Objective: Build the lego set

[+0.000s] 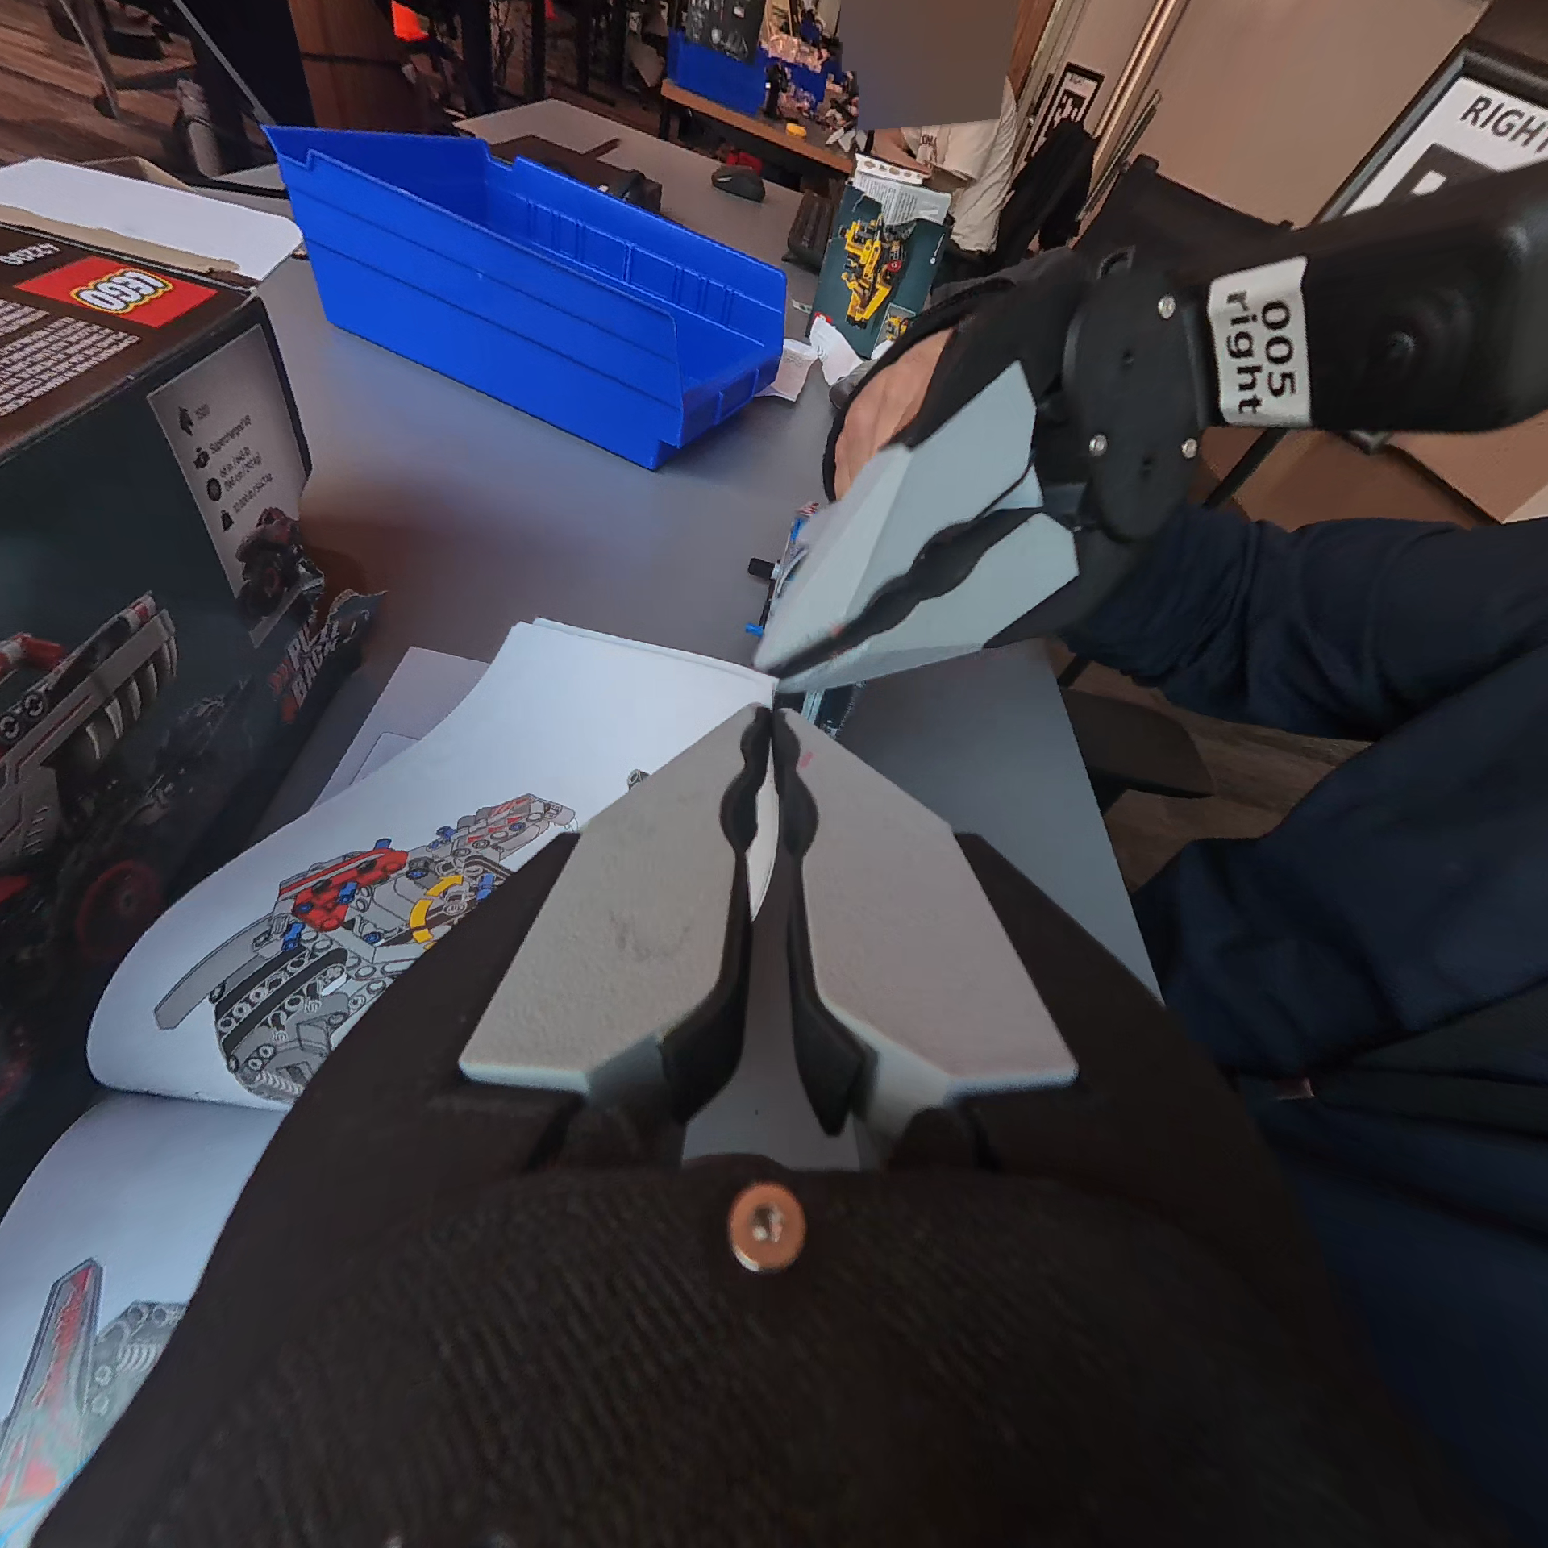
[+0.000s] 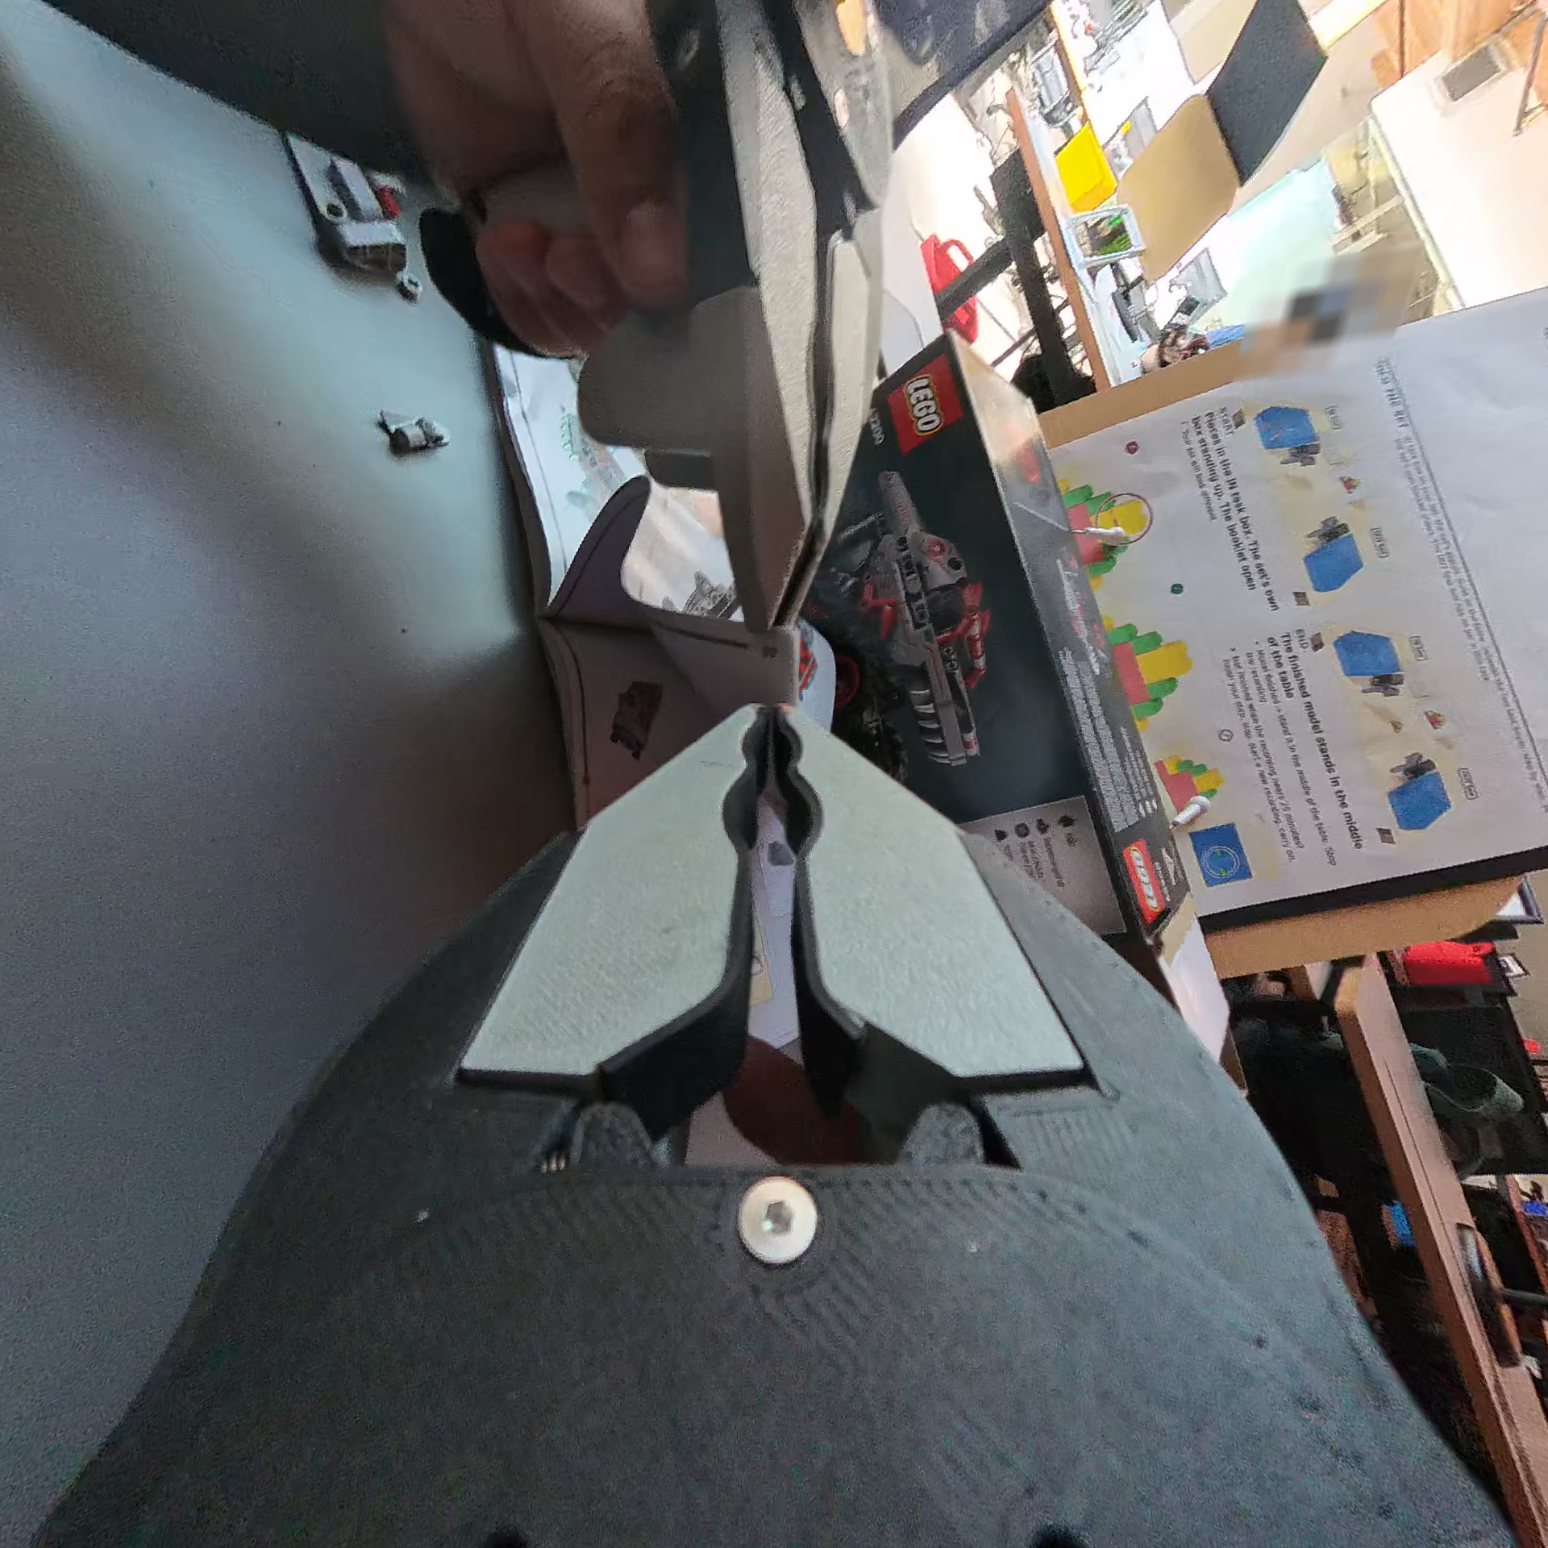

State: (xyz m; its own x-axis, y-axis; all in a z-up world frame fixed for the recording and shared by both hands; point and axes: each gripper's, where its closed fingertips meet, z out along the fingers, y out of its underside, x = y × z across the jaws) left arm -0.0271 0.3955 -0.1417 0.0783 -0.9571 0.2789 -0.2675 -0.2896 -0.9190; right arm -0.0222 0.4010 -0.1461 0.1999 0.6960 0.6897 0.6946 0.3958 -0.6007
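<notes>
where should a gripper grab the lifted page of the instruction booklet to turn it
Take the curled page by its free far corner, near the left gripper, coming from the table-edge side. That edge arches clear of the pages below, so one finger can slip under; nearer the spine it lies flat.

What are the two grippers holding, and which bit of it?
Both look shut on one instruction booklet page. The left gripper and the right gripper pinch its lifted outer edge near the corner, tips almost touching.

Soft daylight washes a grey table [image 1: 519,503] under wide-angle bending at the frame edges, with a near hand [image 2: 570,184] blurred at upper left.
</notes>
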